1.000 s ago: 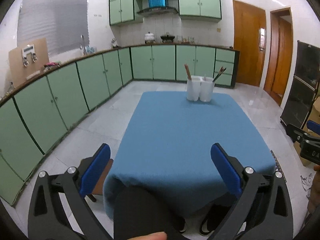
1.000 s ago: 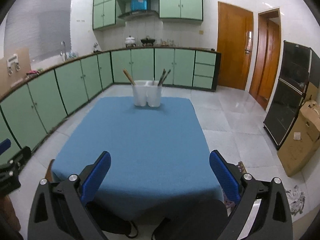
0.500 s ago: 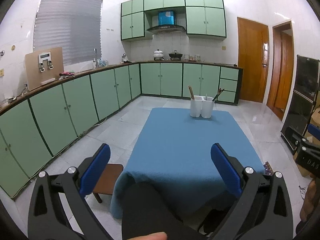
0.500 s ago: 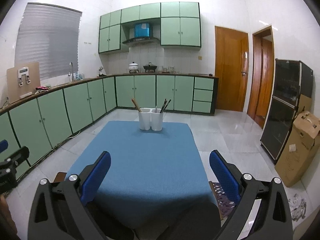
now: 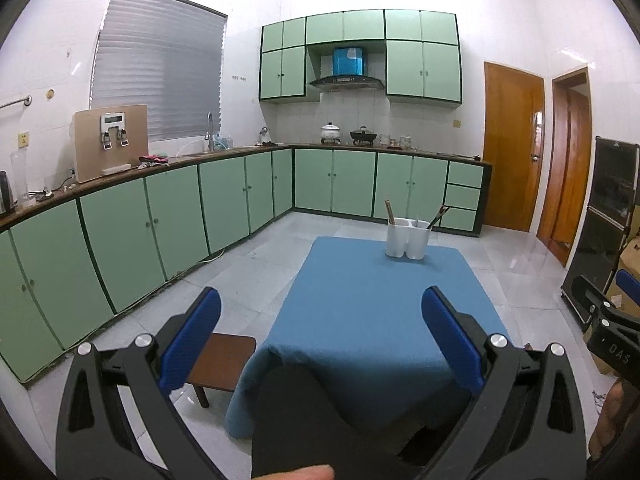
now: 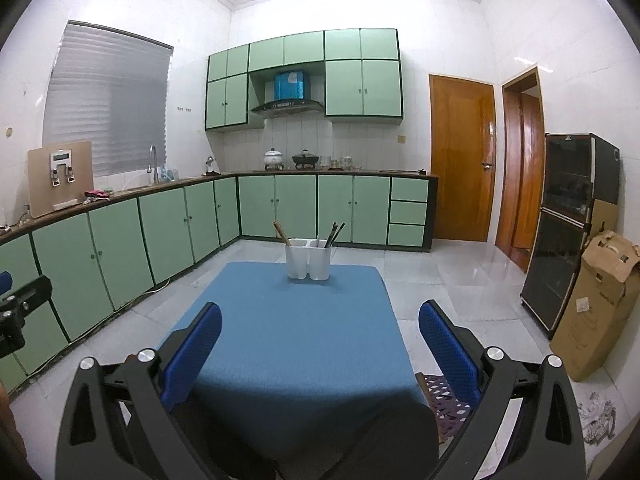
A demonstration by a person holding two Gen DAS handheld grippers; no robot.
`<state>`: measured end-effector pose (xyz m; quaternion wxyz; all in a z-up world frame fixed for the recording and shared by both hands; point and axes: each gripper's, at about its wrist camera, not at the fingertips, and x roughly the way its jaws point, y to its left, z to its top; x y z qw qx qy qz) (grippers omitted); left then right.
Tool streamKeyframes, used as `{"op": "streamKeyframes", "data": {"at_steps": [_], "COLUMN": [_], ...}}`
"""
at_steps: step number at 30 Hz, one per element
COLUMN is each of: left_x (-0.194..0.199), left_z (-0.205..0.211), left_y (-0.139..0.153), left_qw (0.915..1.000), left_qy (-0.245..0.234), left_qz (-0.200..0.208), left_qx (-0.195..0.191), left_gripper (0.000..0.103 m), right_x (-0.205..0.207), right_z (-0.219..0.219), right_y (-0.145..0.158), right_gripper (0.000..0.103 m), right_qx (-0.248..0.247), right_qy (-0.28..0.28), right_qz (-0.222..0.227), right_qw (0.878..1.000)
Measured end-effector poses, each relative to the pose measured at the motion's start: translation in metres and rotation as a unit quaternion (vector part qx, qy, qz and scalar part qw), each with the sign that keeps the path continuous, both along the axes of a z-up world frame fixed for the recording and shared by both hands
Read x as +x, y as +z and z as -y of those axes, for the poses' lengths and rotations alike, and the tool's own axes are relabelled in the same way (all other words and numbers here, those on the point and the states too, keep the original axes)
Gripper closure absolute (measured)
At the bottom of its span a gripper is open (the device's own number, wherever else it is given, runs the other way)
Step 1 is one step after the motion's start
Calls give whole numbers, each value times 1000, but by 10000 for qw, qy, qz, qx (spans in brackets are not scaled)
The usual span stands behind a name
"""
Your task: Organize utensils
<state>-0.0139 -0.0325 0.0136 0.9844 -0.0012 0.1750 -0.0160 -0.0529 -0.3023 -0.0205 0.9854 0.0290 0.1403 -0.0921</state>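
Holding both grippers, left gripper (image 5: 320, 320) and right gripper (image 6: 320, 332), spread wide and empty, we see the utensil holder (image 6: 308, 260) at twelve o'clock; only our left view shows the stool (image 5: 224, 362).

The right gripper (image 6: 318, 322) is held up over the near end of a table with a blue cloth (image 6: 296, 344), its blue-padded fingers (image 6: 192, 350) spread wide with nothing between them. At the far end of the cloth stands a white two-part utensil holder (image 6: 308, 264): a wooden handle (image 6: 281, 233) leans out of its left cup, dark sticks (image 6: 334, 234) lean out of the right one. Off at the left edge a bit of the left gripper (image 6: 18, 312) pokes in. Green cabinets (image 6: 172, 220) run along the wall behind, and a cardboard box (image 6: 596, 304) leans by a dark cabinet (image 6: 568, 232) on the right
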Motion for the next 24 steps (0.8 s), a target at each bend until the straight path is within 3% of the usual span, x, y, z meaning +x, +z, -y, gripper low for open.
{"op": "streamKeyframes", "data": {"at_steps": [24], "left_x": [-10], "left_z": [-1], "left_y": [-2], "left_qw": [9999], "left_qy": [82], "left_qz": [71], "left_qx": [-9], "left_gripper": [6], "right_x": [-6], "right_z": [1], "right_y": [-2], "right_gripper": [6], "right_qx": [61], "right_qy": [-128], "right_qz": [12], "right_qw": [9999]}}
